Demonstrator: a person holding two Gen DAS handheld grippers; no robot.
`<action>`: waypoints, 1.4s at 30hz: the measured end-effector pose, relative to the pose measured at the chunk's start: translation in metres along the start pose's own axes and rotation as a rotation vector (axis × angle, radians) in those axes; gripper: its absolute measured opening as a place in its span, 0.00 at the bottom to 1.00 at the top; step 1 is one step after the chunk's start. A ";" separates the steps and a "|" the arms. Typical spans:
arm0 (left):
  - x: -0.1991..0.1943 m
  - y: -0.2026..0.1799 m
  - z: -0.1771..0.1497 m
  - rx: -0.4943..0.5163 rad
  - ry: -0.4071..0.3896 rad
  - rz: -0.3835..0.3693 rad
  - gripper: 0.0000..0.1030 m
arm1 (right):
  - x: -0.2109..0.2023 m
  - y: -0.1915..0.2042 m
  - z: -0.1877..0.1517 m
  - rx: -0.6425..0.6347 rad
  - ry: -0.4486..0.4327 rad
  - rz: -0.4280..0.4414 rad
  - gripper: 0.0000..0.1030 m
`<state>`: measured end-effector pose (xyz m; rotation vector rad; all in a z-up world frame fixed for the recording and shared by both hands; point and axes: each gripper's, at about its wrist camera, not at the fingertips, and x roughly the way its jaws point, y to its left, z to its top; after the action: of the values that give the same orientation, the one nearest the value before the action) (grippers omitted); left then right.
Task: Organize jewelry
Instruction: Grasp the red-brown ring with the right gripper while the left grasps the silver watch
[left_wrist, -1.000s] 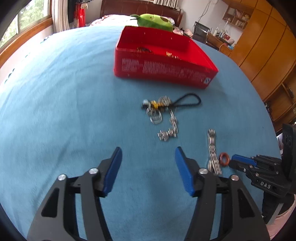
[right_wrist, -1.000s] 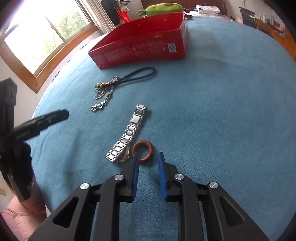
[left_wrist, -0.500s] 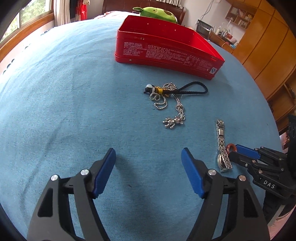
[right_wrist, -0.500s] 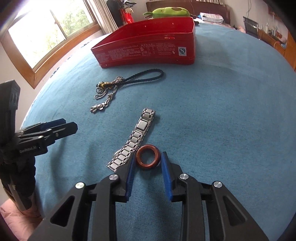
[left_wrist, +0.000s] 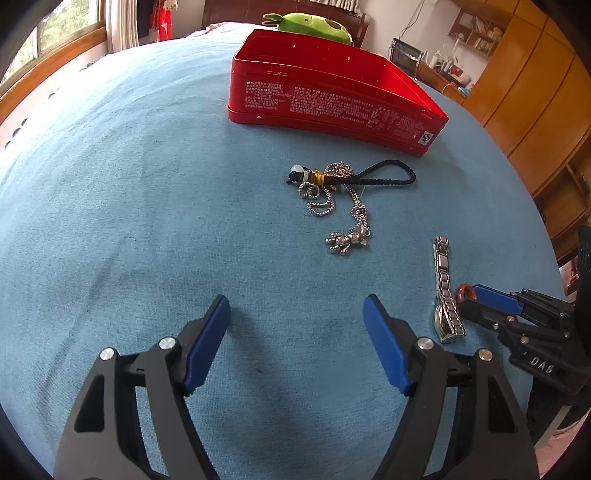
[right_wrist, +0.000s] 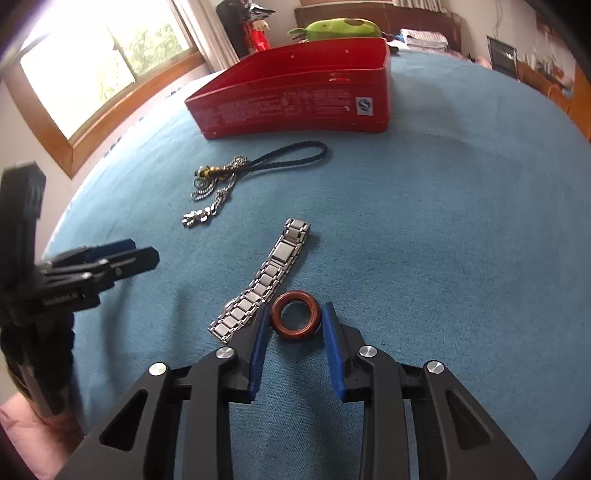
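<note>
Jewelry lies loose on the blue tabletop (right_wrist: 443, 221). We see the red-brown ring (right_wrist: 295, 319) flat between the blue pads of our right hand-held gripper (right_wrist: 293, 325), whose jaws have spread wider than a moment ago and do not touch it. Just left of the ring lies the metal watch band (right_wrist: 264, 280); beyond the ring, the silver chain (right_wrist: 210, 205), black cord (right_wrist: 291, 157), then the red tin (right_wrist: 295, 103). Our left hand-held gripper (left_wrist: 297, 314) still hovers wide apart, left of the ring.

window (right_wrist: 107, 70): bright, wood-framed | wardrobe (left_wrist: 532, 96): wooden | bedspread (left_wrist: 147, 221): blue
</note>
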<state>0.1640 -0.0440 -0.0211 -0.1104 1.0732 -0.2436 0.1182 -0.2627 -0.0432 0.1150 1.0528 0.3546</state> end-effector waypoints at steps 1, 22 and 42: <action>0.000 0.000 0.000 0.002 -0.001 0.001 0.72 | -0.002 -0.003 0.000 0.012 -0.002 0.008 0.28; 0.027 -0.117 -0.005 0.179 0.102 -0.041 0.61 | -0.038 -0.059 -0.017 0.108 -0.061 -0.042 0.28; 0.044 -0.154 -0.013 0.252 0.114 -0.018 0.30 | -0.038 -0.065 -0.016 0.116 -0.065 -0.008 0.28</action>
<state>0.1506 -0.2036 -0.0328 0.1206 1.1457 -0.4030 0.1024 -0.3376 -0.0369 0.2247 1.0087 0.2808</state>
